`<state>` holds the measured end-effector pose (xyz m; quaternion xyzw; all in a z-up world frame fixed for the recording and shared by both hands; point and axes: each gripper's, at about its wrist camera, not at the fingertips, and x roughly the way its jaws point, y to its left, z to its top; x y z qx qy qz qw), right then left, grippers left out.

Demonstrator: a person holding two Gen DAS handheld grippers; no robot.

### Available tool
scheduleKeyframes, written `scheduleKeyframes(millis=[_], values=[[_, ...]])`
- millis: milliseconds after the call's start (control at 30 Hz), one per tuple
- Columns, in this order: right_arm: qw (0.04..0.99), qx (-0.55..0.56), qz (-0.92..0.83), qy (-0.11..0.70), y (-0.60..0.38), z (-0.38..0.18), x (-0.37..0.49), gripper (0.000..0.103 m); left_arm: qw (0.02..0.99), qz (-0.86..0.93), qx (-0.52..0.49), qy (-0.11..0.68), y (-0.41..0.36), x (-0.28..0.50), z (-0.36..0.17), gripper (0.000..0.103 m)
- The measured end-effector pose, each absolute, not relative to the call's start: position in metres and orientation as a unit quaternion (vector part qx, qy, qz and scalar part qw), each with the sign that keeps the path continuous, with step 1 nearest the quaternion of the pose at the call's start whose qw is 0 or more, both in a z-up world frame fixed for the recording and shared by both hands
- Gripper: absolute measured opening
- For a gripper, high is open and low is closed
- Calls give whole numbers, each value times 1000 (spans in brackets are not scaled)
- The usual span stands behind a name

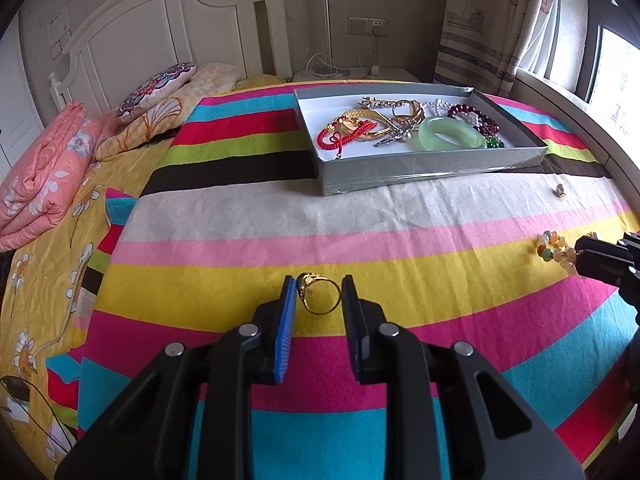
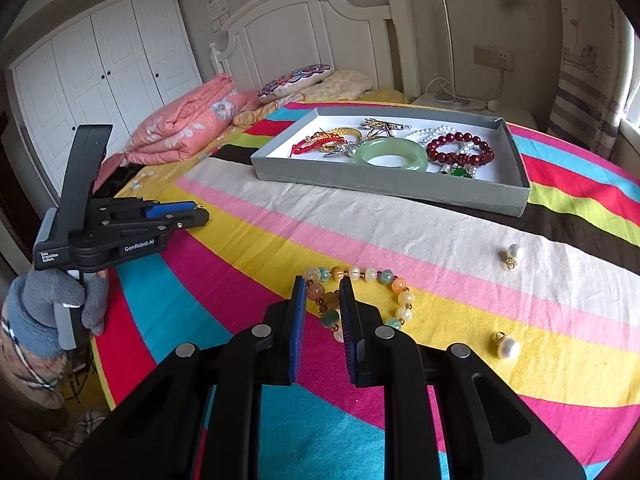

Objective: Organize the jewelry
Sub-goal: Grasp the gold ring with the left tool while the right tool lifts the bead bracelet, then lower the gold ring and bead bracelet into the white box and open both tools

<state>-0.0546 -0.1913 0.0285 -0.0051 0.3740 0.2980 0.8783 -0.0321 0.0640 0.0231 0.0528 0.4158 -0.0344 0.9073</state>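
A gold ring (image 1: 318, 294) lies on the striped blanket between the open fingers of my left gripper (image 1: 319, 290); the left pad seems to touch it. My right gripper (image 2: 323, 292) is open, its fingers straddling one side of a multicoloured bead bracelet (image 2: 362, 294) on the blanket. That bracelet also shows at the right edge of the left wrist view (image 1: 558, 250). A grey jewelry box (image 1: 420, 170) (image 2: 384, 182) farther back holds a green jade bangle (image 2: 390, 154), a dark red bead bracelet (image 2: 460, 148), red cord and gold pieces.
Two pearl earrings lie on the blanket right of the bracelet, one near (image 2: 507, 347) and one farther (image 2: 513, 255). Folded pink quilt (image 2: 184, 124) and pillows sit at the headboard. The left gripper (image 2: 176, 216) is to the left in the right wrist view.
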Motion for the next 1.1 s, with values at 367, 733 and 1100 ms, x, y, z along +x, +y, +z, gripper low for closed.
scheduleKeyframes(millis=[367,733,1100], values=[[887,43,320,332,-201,72,-59,17,918,-48,60,388,51,-39,50,23],[907,23,291,304,-216,107,-32,17,921,-74,87,372,25,-25,76,23],[917,10,255,308,-209,121,23,17,917,-88,76,381,2,26,84,23]])
